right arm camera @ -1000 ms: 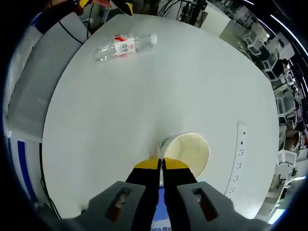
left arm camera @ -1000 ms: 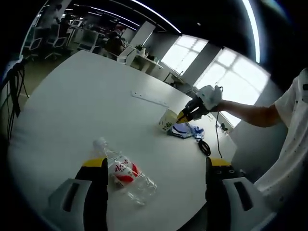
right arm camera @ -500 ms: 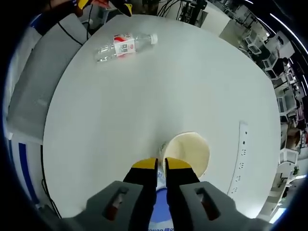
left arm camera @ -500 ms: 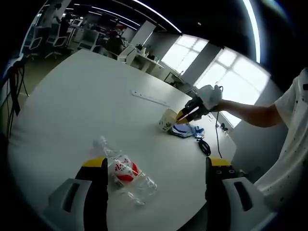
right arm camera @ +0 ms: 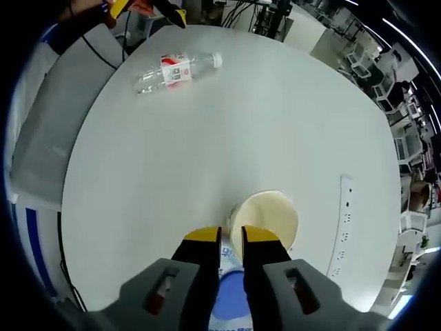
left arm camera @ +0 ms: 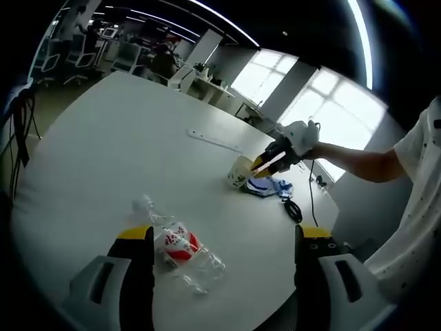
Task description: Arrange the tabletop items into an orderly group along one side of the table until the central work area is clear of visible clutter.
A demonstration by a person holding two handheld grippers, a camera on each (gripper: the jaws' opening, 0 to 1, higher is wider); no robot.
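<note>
bottle label (left arm camera: pixel 176 245): red and white, print too small to read; same in right gripper view (right arm camera: pixel 176 69).
blue-and-white packet (right arm camera: pixel 231 303): mostly covered by right gripper (right arm camera: pixel 231 238), lower part cut off at picture bottom; lettering unreadable.
paper cup (left arm camera: pixel 240 172): green print on the side too small to make out; far rim hidden behind right gripper's tips in left gripper view.
black cable (left arm camera: pixel 292 209): coiled beside the packet, ends too small to tell.
strip on the counter (left arm camera: pixel 214 141): holes or sockets too small to tell.
left gripper (right arm camera: pixel 148 8): cut off at top edge of right gripper view, jaw gap unclear there.
background office (left arm camera: pixel 110 48): blurred, details indistinct.
</note>
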